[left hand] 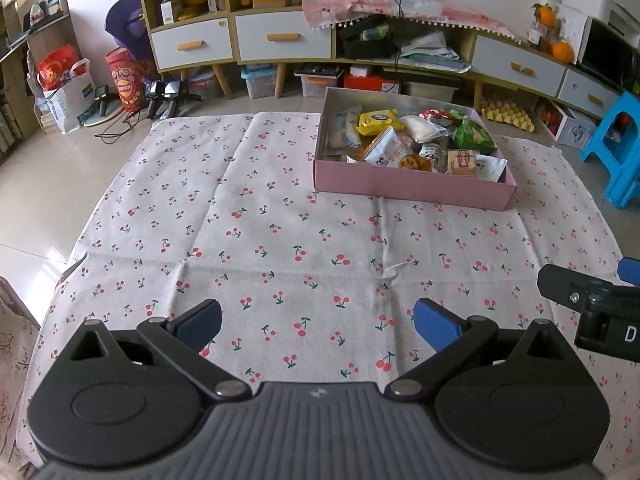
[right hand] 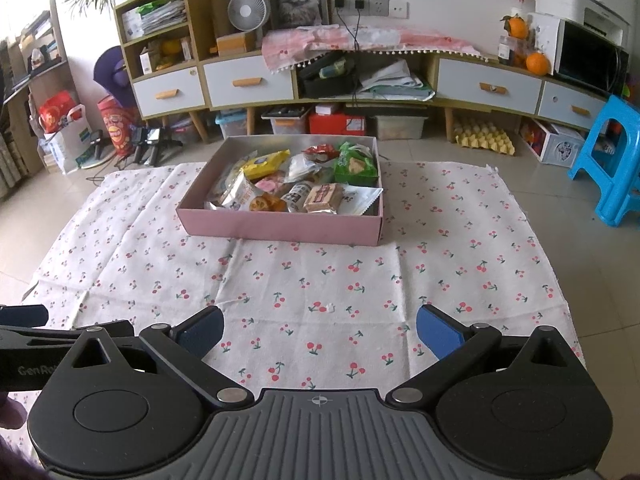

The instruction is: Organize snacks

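Note:
A pink box [left hand: 412,186] [right hand: 280,226] sits on the cherry-print cloth [left hand: 260,240] [right hand: 320,280], filled with several snack packets: a yellow one [left hand: 376,120] [right hand: 266,162], a green one [left hand: 474,136] [right hand: 354,166], a brown biscuit pack [left hand: 462,162] [right hand: 322,198]. My left gripper [left hand: 318,324] is open and empty, low over the near cloth, well short of the box. My right gripper [right hand: 320,330] is open and empty, also over the near cloth. The right gripper shows at the right edge of the left wrist view [left hand: 592,300]; the left one shows at the left edge of the right wrist view [right hand: 24,320].
Behind the cloth stands a long low cabinet [right hand: 248,80] with drawers, storage bins and an egg tray [right hand: 486,136] under it. A blue plastic stool [right hand: 612,168] stands to the right. Bags [left hand: 68,92] and cables lie at the left on the tiled floor.

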Action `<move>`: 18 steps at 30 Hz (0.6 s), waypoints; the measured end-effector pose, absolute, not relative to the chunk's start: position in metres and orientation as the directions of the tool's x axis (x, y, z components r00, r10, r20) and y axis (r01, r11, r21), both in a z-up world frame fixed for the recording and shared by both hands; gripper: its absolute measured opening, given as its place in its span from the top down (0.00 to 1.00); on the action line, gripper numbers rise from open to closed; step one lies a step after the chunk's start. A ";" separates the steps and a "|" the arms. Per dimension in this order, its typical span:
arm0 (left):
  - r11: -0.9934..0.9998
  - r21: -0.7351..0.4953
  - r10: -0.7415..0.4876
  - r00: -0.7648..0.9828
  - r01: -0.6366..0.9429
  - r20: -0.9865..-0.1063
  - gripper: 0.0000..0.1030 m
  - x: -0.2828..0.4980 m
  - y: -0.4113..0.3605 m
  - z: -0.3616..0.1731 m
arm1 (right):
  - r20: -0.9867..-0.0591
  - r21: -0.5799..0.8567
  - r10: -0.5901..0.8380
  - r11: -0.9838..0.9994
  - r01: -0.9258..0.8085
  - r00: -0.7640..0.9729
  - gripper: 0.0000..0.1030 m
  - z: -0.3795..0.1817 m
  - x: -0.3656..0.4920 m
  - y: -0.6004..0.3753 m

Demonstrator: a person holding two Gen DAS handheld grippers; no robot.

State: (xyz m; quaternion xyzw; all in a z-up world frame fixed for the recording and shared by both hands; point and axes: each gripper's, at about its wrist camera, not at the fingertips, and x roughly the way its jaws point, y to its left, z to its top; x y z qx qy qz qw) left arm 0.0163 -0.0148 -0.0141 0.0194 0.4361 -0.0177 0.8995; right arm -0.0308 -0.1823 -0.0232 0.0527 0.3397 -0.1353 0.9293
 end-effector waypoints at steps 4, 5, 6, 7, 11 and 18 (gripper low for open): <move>0.999 0.019 -0.015 0.617 0.048 -0.787 0.01 0.016 -0.015 -0.014 | -0.646 0.007 -0.213 0.958 0.285 0.733 0.00 -0.024 -0.031 -0.182; 0.999 0.019 -0.015 0.617 0.048 -0.787 0.01 0.016 -0.015 -0.014 | -0.646 0.007 -0.213 0.958 0.285 0.733 0.00 -0.024 -0.031 -0.182; 0.999 0.019 -0.015 0.616 0.049 -0.787 0.01 0.016 -0.015 -0.015 | -0.647 0.008 -0.213 0.958 0.285 0.733 0.00 -0.023 -0.031 -0.182; 0.999 0.019 -0.016 0.616 0.050 -0.788 0.01 0.016 -0.015 -0.015 | -0.647 0.008 -0.212 0.958 0.285 0.733 0.00 -0.024 -0.031 -0.182; 0.999 0.018 -0.017 0.614 0.051 -0.789 0.01 0.016 -0.015 -0.015 | -0.647 0.009 -0.212 0.958 0.286 0.733 0.00 -0.024 -0.031 -0.182; 0.998 0.016 -0.019 0.612 0.053 -0.791 0.01 0.016 -0.016 -0.016 | -0.653 0.010 -0.207 0.960 0.281 0.728 0.00 -0.025 -0.030 -0.182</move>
